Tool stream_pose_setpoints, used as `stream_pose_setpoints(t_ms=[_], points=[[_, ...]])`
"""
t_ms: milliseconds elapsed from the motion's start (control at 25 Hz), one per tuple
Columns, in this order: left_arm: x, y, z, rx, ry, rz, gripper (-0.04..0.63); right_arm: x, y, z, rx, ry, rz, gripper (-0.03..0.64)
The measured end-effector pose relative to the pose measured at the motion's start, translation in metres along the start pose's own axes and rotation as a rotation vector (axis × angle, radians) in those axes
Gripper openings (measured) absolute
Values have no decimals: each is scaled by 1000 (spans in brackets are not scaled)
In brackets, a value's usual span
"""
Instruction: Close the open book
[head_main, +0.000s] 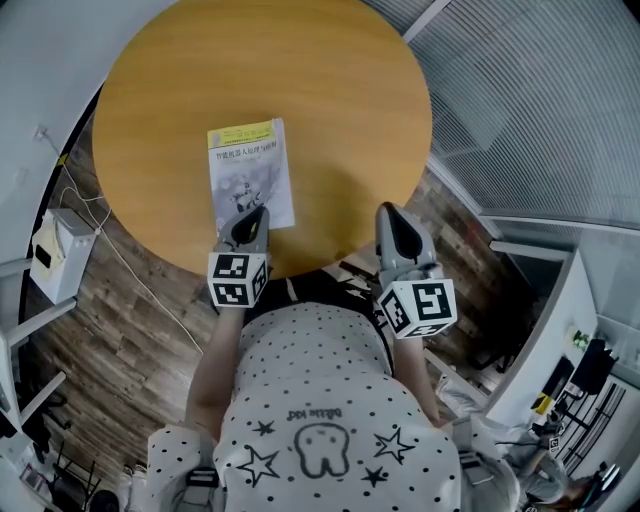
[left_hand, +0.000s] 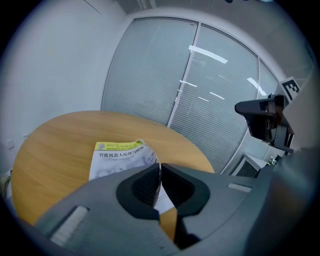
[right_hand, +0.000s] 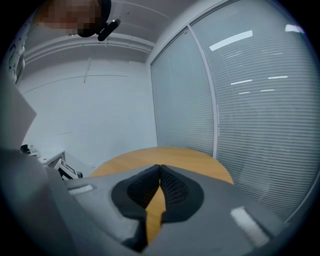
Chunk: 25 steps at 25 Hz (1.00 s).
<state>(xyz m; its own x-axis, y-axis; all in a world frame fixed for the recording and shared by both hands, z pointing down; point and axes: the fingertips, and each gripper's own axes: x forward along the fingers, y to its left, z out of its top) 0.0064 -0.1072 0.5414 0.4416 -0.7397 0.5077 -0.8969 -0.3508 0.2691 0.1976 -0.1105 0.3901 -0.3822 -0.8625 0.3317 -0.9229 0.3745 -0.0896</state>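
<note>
The book lies flat and shut, cover up, yellow band at its far end, close to the near edge of the round wooden bench. The left claw hangs over the book's near end, jaws pressed together, empty. The right claw, also closed and empty, sits over the near edge, apart from the book.

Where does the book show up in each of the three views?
Head view: book lies left of centre on the round wooden table, just beyond the left hand-held gripper.
Left gripper view: lower centre-left, just beyond the closed jaws.
Right gripper view: not in it.
Shared landmark: the table, seen in all three.
</note>
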Motion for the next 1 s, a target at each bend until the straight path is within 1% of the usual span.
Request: stream_pose_setpoints(t_ms=[520, 1000], points=[[30, -16, -32, 44, 97, -39, 23, 9, -8, 0, 7, 13, 12, 5], [57, -34, -68, 74, 202, -74, 23, 13, -30, -4, 10, 32, 6, 5]])
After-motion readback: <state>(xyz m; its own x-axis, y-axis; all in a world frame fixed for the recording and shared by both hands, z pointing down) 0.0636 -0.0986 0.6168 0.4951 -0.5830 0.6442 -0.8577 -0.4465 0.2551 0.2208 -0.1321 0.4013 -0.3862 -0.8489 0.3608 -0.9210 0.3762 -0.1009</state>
